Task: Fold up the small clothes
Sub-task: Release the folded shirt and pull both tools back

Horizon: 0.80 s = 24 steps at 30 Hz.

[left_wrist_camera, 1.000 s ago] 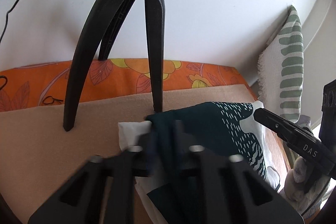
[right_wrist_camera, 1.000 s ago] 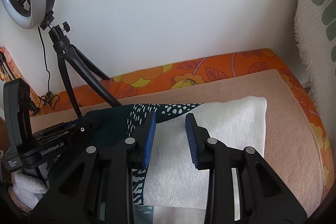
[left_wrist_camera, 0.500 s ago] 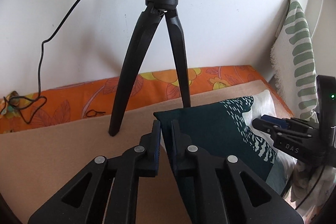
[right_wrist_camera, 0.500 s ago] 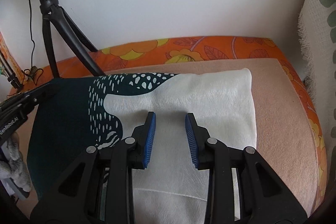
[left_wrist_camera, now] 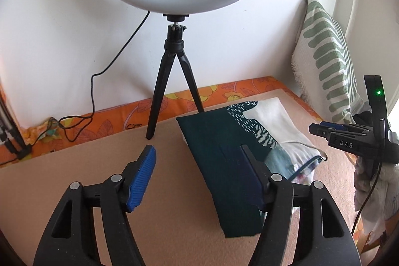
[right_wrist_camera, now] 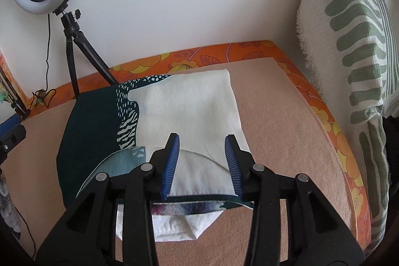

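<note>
A folded small garment, dark teal and white with a dotted and striped print, (left_wrist_camera: 224, 141) lies flat on the tan mat (left_wrist_camera: 99, 166). It also shows in the right wrist view (right_wrist_camera: 189, 111). My left gripper (left_wrist_camera: 199, 181) is open and empty, raised over the garment's left edge. My right gripper (right_wrist_camera: 202, 163) is open and empty, hovering above the garment's near white part. The right gripper also shows at the right of the left wrist view (left_wrist_camera: 321, 127).
A ring light on a black tripod (left_wrist_camera: 174, 71) stands on the mat behind the garment, with its cable (left_wrist_camera: 92, 96) trailing left. An orange floral cover (right_wrist_camera: 324, 116) edges the mat. A green-striped white cushion (right_wrist_camera: 349, 29) leans at the right. White wall behind.
My left gripper let go of the garment's teal edge, opened wide and pulled back. The garment now lies flat and folded. My right gripper opened wider and drew back slightly.
</note>
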Motion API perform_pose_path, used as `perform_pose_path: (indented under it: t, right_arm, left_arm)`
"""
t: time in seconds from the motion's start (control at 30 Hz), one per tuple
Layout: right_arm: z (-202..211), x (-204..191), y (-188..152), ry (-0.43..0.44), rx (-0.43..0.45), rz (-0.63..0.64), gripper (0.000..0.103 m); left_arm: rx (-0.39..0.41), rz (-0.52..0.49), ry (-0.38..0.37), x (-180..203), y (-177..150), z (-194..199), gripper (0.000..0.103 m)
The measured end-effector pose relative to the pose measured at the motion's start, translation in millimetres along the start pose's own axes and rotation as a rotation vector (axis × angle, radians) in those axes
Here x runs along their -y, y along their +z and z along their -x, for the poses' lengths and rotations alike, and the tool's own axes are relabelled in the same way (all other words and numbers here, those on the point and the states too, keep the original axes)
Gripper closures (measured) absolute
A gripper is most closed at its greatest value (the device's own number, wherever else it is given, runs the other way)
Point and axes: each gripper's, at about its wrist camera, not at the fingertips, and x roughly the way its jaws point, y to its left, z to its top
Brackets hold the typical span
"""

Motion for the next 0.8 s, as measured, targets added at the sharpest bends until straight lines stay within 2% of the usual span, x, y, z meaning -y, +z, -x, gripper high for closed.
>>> perform_pose_path:
  t: [0.1, 0.23, 0.33, 0.43, 0.5, 0.57, 0.67, 0.73, 0.8]
  right_arm:
    - [37.1, -7.4, -13.0, -0.028, 0.04, 0.022, 0.06]
    - [82.4, -17.7, -30.7, -0.019, 0.068, 0.022, 0.053]
    - [116.0, -30.6, -45.9, -0.03, 0.1, 0.029, 0.044]
    - [148.2, -47.5, -64.0, -0.063, 0.138, 0.06, 0.036]
    - [166.0, -55.6, -76.4, -0.071, 0.16, 0.066, 0.025]
    - [179.9, -61.7, -87.5, -0.069, 0.17, 0.07, 0.02]
    - [198.3, -73.8, -104.4, -0.114, 0.198, 0.09, 0.019]
    - [211.4, -80.7, -115.3, -0.139, 0.221, 0.086, 0.016]
    - [223.7, -86.6, -125.4, -0.15, 0.243, 0.076, 0.014]
  left_arm:
    - [0.024, -0.005, -0.005, 6.0, -7.6, 34.7, 0.036]
    - [0.068, -0.046, -0.001, 20.6, -18.4, 82.1, 0.032]
    - [0.093, -0.071, 0.001, 30.3, -27.3, 116.3, 0.024]
    - [0.141, -0.091, 0.019, 38.1, -37.9, 152.9, 0.023]
    - [0.163, -0.112, 0.021, 44.1, -47.0, 172.7, 0.019]
    - [0.172, -0.13, 0.026, 48.5, -57.4, 190.5, 0.018]
    - [0.188, -0.149, 0.043, 52.4, -72.6, 213.0, 0.017]
    - [0.188, -0.153, 0.046, 53.4, -83.9, 225.9, 0.004]
    - [0.201, -0.146, 0.039, 52.6, -95.9, 240.0, 0.001]
